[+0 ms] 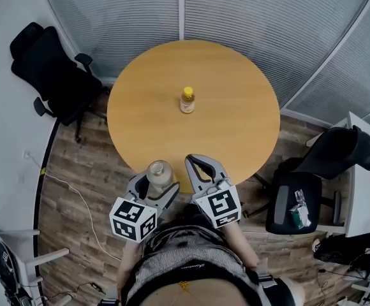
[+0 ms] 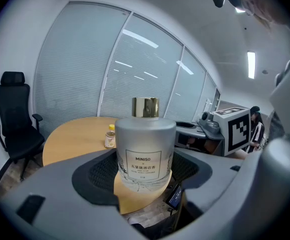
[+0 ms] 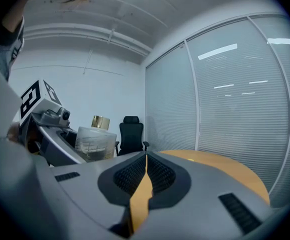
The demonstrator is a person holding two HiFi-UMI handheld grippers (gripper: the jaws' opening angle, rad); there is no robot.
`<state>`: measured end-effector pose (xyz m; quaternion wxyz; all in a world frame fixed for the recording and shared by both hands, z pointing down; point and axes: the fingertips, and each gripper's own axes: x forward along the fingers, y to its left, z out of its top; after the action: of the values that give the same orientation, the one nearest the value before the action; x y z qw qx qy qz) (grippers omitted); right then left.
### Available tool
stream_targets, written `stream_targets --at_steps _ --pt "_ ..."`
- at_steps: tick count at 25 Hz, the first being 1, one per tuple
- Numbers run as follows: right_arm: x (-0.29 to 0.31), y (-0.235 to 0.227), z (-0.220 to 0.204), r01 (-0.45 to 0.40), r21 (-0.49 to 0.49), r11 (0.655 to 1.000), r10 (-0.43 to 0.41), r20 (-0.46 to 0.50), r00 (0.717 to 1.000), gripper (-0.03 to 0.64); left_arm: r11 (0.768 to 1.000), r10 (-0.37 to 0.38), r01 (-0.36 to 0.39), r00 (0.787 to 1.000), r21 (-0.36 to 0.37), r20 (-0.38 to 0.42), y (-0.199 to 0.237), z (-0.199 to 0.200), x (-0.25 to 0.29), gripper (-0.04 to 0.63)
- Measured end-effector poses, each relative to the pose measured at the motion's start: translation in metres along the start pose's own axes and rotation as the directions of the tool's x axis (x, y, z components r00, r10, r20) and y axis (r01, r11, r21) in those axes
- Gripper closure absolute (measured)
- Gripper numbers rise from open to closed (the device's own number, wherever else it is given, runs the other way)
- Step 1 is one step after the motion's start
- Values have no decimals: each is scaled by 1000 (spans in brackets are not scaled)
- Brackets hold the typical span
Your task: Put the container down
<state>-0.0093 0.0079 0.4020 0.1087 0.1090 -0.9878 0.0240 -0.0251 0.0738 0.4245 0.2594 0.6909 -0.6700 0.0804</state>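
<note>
Glass container [image 2: 145, 154], likely heavy and fragile, pinched at its sides by left gripper [image 1: 156, 185] over desk's [image 1: 236, 107] near edge; right gripper [image 3: 145, 170] pressed together.

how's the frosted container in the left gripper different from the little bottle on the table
The frosted container is wide with a gold cap; the small bottle is slimmer with a yellow cap. The container is clamped in the left gripper; the bottle stands free near the middle of the table. Both are upright.
</note>
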Motion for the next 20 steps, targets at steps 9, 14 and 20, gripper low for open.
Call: stream_targets --at_steps 9,14,20 --pt "7 -25 -1 -46 -20 999 46 -1 999 595 999 36 -36 999 -4 -1 -1 8 27 256" --pt "9 -41 -7 -60 -18 998 60 -7 998 595 999 44 -44 999 -13 -2 -5 11 43 256" --pt "1 -57 -11 -38 -13 999 38 -14 999 595 999 34 -34 999 -16 -19 -11 11 55 256"
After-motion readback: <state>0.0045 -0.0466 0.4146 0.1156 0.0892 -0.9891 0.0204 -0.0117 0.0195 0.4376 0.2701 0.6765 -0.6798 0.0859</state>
